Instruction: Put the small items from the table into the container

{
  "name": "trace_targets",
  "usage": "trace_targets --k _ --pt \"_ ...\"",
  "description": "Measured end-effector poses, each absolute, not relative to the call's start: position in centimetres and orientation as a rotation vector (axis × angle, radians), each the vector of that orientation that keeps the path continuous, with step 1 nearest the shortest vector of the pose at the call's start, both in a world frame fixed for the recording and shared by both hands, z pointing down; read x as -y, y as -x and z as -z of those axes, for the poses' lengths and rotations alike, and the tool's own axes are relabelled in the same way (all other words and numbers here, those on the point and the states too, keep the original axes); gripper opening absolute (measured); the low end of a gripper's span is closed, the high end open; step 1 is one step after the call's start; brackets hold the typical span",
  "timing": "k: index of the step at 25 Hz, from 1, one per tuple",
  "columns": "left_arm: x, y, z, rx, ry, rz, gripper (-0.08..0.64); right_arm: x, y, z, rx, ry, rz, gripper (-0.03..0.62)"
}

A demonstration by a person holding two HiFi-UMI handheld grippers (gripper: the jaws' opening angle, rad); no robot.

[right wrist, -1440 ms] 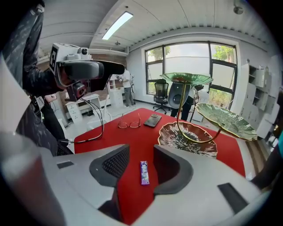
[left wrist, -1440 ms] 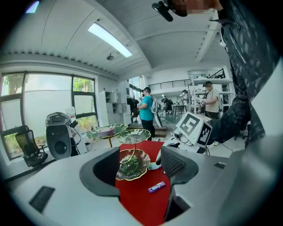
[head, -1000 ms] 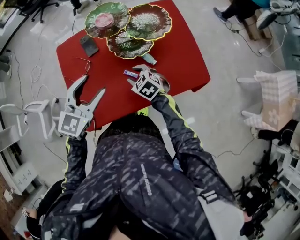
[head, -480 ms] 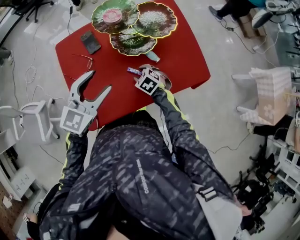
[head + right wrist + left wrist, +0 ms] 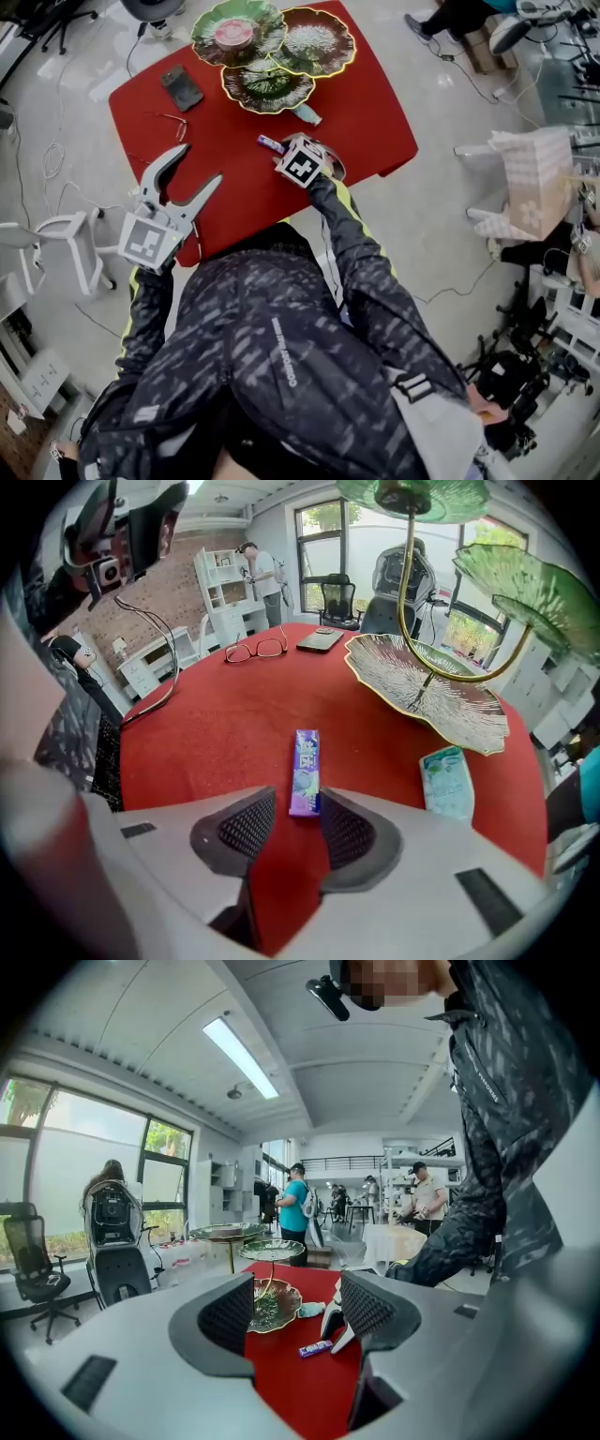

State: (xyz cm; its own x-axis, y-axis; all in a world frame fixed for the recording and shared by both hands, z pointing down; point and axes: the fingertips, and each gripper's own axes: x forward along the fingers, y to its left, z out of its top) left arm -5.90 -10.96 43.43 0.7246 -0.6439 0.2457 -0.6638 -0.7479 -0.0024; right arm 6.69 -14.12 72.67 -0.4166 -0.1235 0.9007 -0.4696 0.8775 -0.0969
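Note:
A purple candy stick (image 5: pixel 305 771) lies on the red table (image 5: pixel 366 103), in front of a three-tier leaf-dish stand (image 5: pixel 267 86). My right gripper (image 5: pixel 295 822) points steeply down over it. Its jaws are closing, with the stick's near end between the tips, beside the right pad and clear of the left. In the head view the stick (image 5: pixel 269 143) pokes out past the right gripper (image 5: pixel 284 153). A pale green packet (image 5: pixel 447 782) lies under the lowest dish's rim (image 5: pixel 427 691). My left gripper (image 5: pixel 199 166) hovers open and empty at the table's left front.
Spectacles (image 5: pixel 169 127) and a dark phone (image 5: pixel 180 87) lie at the table's left back. A pink round thing (image 5: pixel 233 34) sits in the top-left dish. White stools (image 5: pixel 70 248) stand left of the table, a covered chair (image 5: pixel 530 178) at its right.
My right gripper has sunk toward the purple stick and its jaws have narrowed round the stick's end. The left gripper has drifted slightly, still open.

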Motion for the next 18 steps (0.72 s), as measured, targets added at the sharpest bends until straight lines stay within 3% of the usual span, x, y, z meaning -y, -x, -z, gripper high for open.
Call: trace_targets --k 4,18 --pt "10.6 6.1 -43.6 1.056 -2.845 -0.348 0.290 13.8 -6.3 -72.5 2.000 -0.450 -0.445 0.106" --pt "9.7 4.7 -43.1 0.989 -2.885 -0.279 0.290 12.2 -6.5 -69.1 2.045 -0.613 -0.359 0.098"
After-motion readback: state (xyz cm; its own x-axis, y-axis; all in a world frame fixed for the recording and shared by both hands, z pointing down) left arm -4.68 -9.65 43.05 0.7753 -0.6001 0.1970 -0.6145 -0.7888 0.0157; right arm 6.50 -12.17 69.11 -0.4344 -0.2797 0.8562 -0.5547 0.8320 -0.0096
